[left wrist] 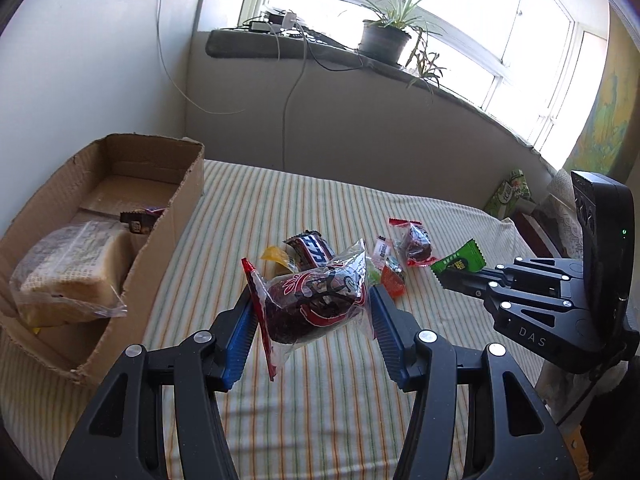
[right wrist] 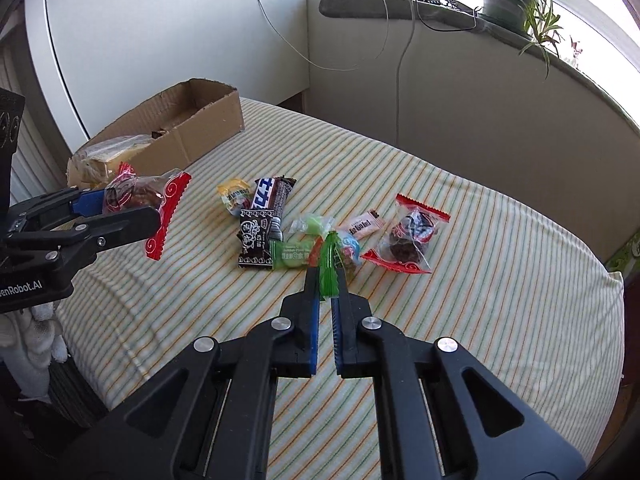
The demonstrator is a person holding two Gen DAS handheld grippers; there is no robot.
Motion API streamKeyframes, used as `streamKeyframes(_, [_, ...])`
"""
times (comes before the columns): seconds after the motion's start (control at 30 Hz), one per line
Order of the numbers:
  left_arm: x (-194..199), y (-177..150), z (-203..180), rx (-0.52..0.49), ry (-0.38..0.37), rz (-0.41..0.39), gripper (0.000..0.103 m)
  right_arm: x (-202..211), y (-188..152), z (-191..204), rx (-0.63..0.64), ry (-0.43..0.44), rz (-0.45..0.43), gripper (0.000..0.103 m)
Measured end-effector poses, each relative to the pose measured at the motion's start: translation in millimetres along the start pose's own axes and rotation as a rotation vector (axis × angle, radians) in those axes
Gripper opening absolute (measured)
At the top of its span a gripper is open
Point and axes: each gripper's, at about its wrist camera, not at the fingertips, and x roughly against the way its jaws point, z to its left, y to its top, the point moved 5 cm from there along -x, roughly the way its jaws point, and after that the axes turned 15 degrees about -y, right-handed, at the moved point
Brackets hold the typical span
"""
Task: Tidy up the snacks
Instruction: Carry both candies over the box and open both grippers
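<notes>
My left gripper [left wrist: 314, 312] is nearest, jaws pinching a clear red-edged cake pack [left wrist: 316, 304], dark cake inside, held up off the striped cloth [left wrist: 320, 400]. From the right wrist view the same pack [right wrist: 140, 196] hangs near the box's near end, left of the pile. My right gripper [right wrist: 328, 276] has jaws pressed nearly together on a green wrapper [right wrist: 329, 264], pinched edge-on and lifted over the cloth [right wrist: 480, 320]; in the left view that wrapper [left wrist: 460, 262] sticks out of the right gripper [left wrist: 452, 280] at the right.

Next out, the loose pile mid-cloth: a black patterned bar [right wrist: 254, 240] touching a blue-white bar [right wrist: 272, 196], a yellow candy [right wrist: 234, 196] just left of them, a green candy [right wrist: 294, 256] by the black bar, a pale green twist candy [right wrist: 314, 224], a small pink-white packet [right wrist: 364, 226], and a second red-edged cake pack [right wrist: 408, 236] on the right. Some wrappers behind my right fingers are partly hidden, can't tell them apart.

Far left, a cardboard box [left wrist: 176, 216] sits on the cloth, open top. Inside: bagged bread [left wrist: 68, 276] at the near end, a small dark bar [left wrist: 138, 222] beyond it.

Farthest, a sill with a potted plant [left wrist: 384, 38] and cables [left wrist: 296, 80].
</notes>
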Motion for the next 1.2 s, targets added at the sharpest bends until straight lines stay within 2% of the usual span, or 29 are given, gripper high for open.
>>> streamKeyframes(0.47, [33.4,24.8,39.1,0.013,0.074,-0.078,0.054,3.0,56.8,50.7,0.068,0.038,-0.077,0.005])
streamKeyframes(0.67, [46.3,38.3,66.1,0.032,0.124,-0.107,0.054,-4.3,88.8,78.4,0.078,0.087,-0.11,0.005])
streamKeyframes(0.83, [53.1,47.8,90.6,0.048,0.158,-0.121,0.054,-19.2,113.5,105.2,0.12,0.092,-0.123,0.005])
streamKeyframes(1.2, [59.4,58.2,134.6,0.089,0.218,-0.123,0.054,-53.6,154.0,157.5,0.139,0.164,-0.108,0.005])
